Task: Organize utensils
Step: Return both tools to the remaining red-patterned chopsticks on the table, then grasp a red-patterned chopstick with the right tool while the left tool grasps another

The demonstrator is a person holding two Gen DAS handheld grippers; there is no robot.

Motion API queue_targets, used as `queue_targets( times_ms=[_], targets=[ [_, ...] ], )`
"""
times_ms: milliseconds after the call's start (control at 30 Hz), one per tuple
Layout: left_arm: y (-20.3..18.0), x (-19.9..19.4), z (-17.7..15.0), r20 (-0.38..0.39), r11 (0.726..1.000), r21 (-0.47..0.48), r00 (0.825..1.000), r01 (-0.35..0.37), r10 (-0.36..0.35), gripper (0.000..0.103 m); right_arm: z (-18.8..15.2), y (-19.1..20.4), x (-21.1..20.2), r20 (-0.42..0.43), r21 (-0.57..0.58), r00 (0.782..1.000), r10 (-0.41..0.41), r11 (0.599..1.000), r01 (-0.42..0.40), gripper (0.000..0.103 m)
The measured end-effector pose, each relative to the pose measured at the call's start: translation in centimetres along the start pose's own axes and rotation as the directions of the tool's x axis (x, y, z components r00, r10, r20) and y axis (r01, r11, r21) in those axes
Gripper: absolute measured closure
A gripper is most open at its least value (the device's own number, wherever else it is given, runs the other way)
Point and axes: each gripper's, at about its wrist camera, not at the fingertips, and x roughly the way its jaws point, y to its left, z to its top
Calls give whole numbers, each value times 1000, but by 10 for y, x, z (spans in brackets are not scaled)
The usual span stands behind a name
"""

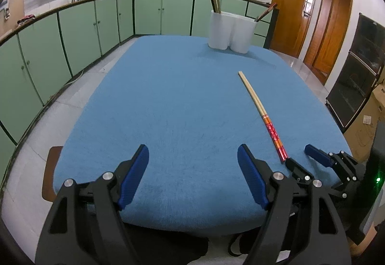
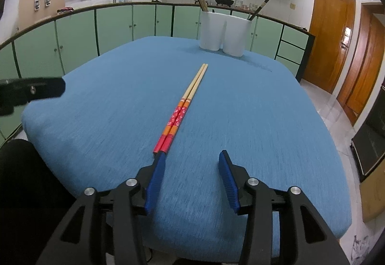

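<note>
Chopsticks (image 2: 184,106): pair on blue tabletop (image 2: 264,120), long axis pointing toward white holder (image 2: 223,31).
Right gripper (image 2: 192,160): nearer; jaws parted, empty, left pad at red ends.
Left gripper (image 1: 192,156): wide, empty.

Left gripper (image 1: 193,153) open over blue table (image 1: 156,108); chopsticks (image 1: 262,113) lying right, near right gripper (image 1: 297,153); white holder (image 1: 231,31) far.
</note>
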Motion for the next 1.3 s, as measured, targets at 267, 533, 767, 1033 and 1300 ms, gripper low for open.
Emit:
queue_targets(
  times_ms=[267,533,767,1033,1300],
  targets=[
    [1,21,-3,-44,1000,-4,999,8,-8,29,4,-2,5,9,5,1000,9,1000,-10,73],
    [-5,24,-8,-59,1000,14,998,2,-1,29,4,-10,3,2,23,1000,6,1000,-6,82],
    [-6,21,-9,-61,1000,21,998,-14,15,29,0,9,-1,13,-57,998,60,997,-59,82],
    [0,20,-8,-60,1000,6,998,-26,27,29,9,8,13,27,-47,997,70,997,-68,82],
    [-12,26,-9,-62,1000,6,998,-2,3,29,6,-40,12,10,89,1000,9,996,-10,97]
  ],
)
